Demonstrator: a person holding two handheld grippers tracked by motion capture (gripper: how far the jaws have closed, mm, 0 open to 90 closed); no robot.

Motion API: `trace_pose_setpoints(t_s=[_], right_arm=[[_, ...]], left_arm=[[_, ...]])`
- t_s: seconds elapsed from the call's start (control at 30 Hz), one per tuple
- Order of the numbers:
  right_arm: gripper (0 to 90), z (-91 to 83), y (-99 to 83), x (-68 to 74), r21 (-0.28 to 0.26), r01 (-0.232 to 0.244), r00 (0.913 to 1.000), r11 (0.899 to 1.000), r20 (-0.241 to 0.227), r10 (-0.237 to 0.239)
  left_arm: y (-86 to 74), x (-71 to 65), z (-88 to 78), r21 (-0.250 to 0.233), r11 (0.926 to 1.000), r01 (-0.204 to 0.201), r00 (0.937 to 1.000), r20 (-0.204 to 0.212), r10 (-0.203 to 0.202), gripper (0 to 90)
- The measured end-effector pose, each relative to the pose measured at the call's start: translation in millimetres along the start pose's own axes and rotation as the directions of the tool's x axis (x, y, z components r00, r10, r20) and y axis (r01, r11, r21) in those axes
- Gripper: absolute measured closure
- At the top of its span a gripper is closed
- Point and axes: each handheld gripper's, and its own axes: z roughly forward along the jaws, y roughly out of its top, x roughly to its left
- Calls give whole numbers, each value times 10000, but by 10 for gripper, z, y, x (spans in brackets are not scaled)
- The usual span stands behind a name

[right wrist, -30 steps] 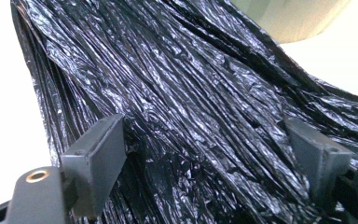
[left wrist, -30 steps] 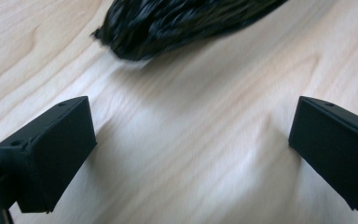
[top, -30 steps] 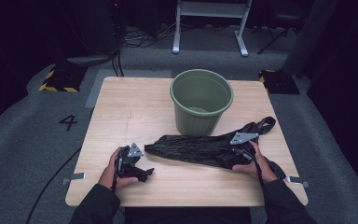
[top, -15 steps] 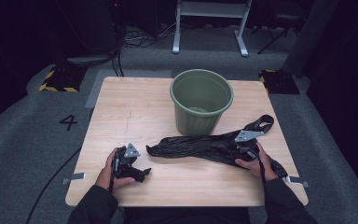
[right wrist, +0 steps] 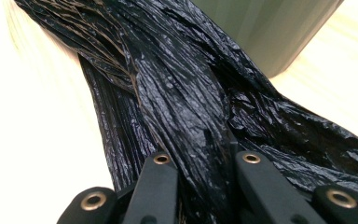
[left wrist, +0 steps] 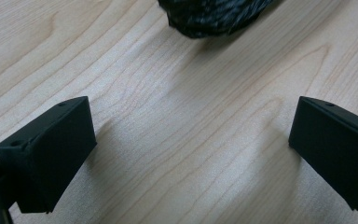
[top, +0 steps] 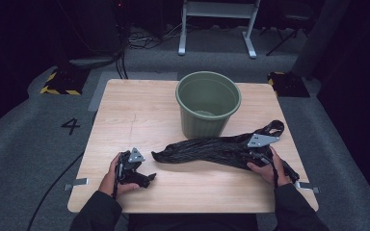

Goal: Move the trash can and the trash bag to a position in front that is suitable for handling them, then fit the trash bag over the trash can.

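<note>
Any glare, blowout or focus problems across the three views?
Right gripper view: table blown out pale, specular glints on the black bag, near jaws soft. Left gripper view: even light, soft jaw shadows on the wood. High view: table lit, surroundings very dark.

Dark sleeves; each black claw (top: 147, 179) bears a grey three-cornered plate, the jaws brass-riveted.

The bag (top: 212, 150) is glossy black with fine crinkled pleats. The bucket (top: 207, 103) is dull green, and the table (top: 130, 115) is pale wood with wavy grain.
</note>
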Motion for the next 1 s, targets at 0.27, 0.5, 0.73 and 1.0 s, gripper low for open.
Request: trace_pose_setpoints(t_s=[0.27, 0.5, 0.73, 1.0], right_arm=[[852, -141, 45, 6, -669, 214, 9996, 9975, 211, -200], [852, -282, 74, -42, -1222, 213, 9988, 9923, 469, -157], [853, -386, 99, -60, -1714, 170, 9976, 9850, 698, -50], [855, -490, 143, -11, -2185, 200, 9968, 9756, 798, -26]], left_arm=[[-1, -1, 0, -3, 10000, 11, 10000, -3, -11, 4], [2, 7, 0, 14, 10000, 13, 10000, -33, -13, 4], [5, 19, 2, -12, 10000, 65, 9999, -121, -65, 4], [36, 52, 23, -60, 10000, 42, 9999, -98, -43, 14]])
